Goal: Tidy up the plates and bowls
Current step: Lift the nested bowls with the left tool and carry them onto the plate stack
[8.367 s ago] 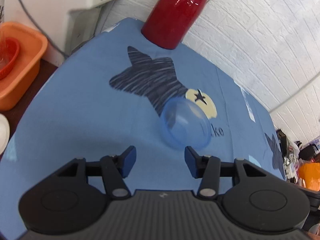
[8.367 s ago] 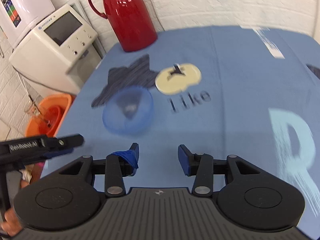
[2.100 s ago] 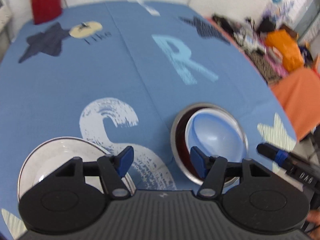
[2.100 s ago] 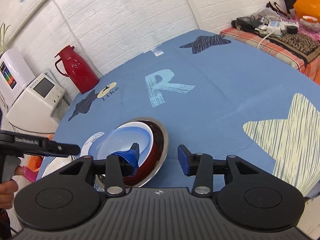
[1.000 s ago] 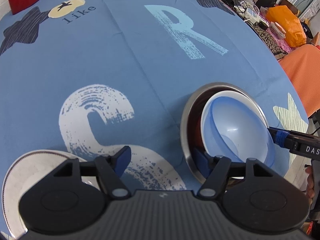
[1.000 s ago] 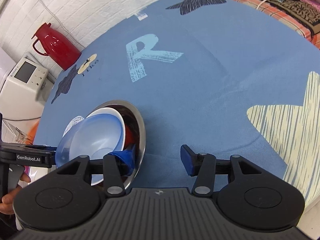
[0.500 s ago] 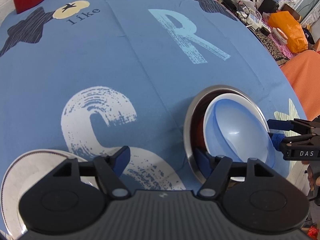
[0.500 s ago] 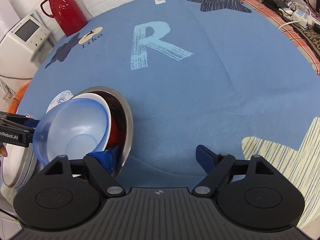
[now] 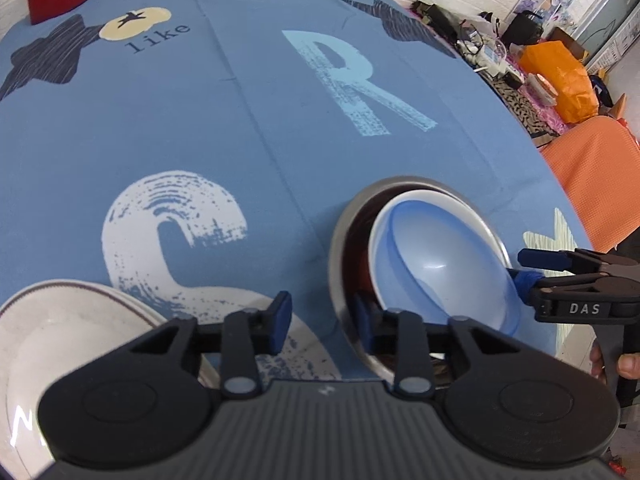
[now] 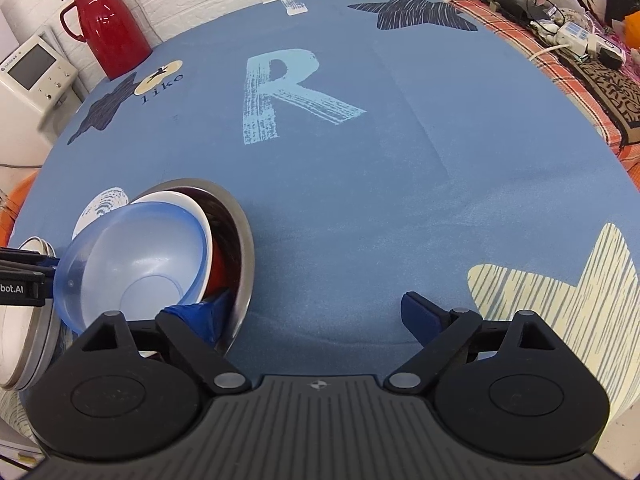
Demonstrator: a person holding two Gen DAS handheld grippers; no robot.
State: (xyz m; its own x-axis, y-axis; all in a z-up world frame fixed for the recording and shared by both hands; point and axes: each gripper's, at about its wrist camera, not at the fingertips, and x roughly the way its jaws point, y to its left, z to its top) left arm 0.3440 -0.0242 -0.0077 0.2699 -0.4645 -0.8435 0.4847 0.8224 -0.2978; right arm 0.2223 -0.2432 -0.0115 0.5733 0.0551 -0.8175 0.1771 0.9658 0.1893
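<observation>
Hovering right gripper [image 10: 312, 312], fingers spread beside blue bowl [image 10: 132, 268].

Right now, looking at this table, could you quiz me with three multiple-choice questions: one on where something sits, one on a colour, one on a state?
1. Where is the clear blue bowl?
A. Alone on the cloth
B. Nested in the bowl stack
C. Inside the jug

2. What colour is the jug by the wall?
A. Red
B. Green
C. White

3. How do the right gripper jaws stand?
A. Shut tight
B. Spread wide
C. Hidden

Answers: 1 B, it sits tilted in a white bowl inside the steel bowl. 2 A, its body is glossy red. 3 B, a wide gap shows between them.
</observation>
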